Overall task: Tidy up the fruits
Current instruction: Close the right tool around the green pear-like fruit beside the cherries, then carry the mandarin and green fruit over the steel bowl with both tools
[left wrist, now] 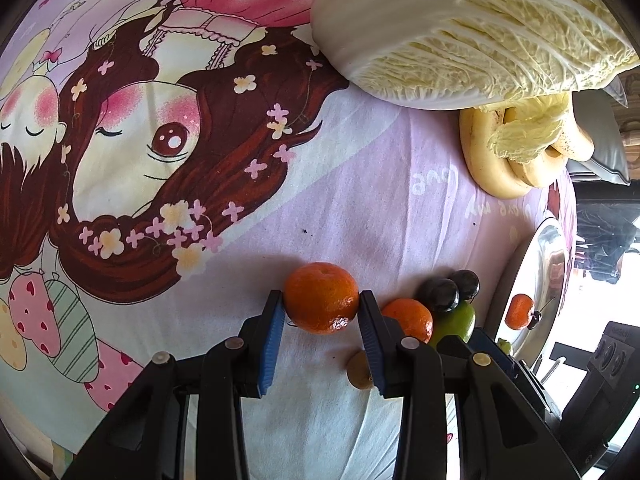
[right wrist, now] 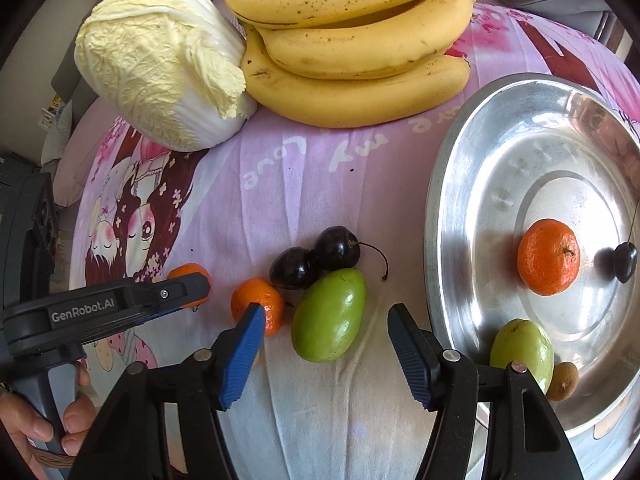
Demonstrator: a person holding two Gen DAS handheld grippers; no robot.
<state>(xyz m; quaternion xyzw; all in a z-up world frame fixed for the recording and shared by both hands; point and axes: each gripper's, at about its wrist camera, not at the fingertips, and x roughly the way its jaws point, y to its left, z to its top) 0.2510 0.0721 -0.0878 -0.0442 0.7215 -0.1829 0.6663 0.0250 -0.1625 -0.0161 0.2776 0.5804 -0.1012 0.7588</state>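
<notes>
Left tool [left wrist: 322, 308] pinches a tangerine [left wrist: 321, 297] on the cloth [left wrist: 360, 200]; right tool [right wrist: 326, 320] spread over a green fruit [right wrist: 329, 314]

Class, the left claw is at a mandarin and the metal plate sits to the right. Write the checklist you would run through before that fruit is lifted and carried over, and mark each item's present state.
1. Left claw has a finger on each side of the mandarin: ok.
2. Grip firm enough to lift: cannot tell; the pads seem to touch the peel, but squeeze is not visible.
3. Neighbouring mandarin stands apart from the held one: ok, though it lies right beside the right finger.
4. Metal plate has bare room for another fruit: ok.
5. Right claw is out of the carrying path: not ok; it hangs open over the green fruit, between mandarin and plate.
</notes>
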